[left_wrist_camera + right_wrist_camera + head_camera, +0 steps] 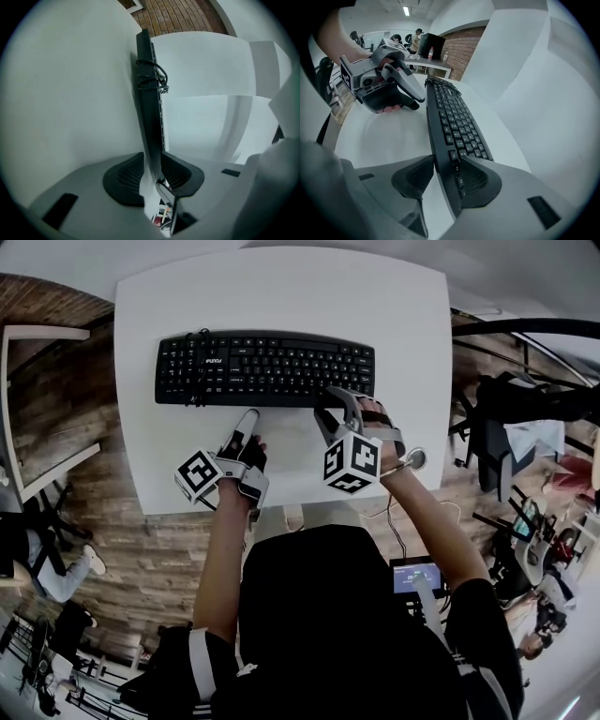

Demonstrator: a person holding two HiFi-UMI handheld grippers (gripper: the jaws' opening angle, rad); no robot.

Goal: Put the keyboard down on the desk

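Keyboard (264, 368) flat on white rounded desk (281, 296), toward far side; black matte plastic, rows of low square keys. Head view alone: whole layout, left gripper (249, 418) and right gripper (336, 407) at keyboard's front edge, plank-pattern floor (141, 559) around. Right gripper view alone: jaws clamped on keyboard's near right corner, ribbed dark pads against rim and keys. Left gripper view alone: jaws spread wide, keyboard seen edge-on between pads, not pressed; coiled cable (152, 77) bundled on top.
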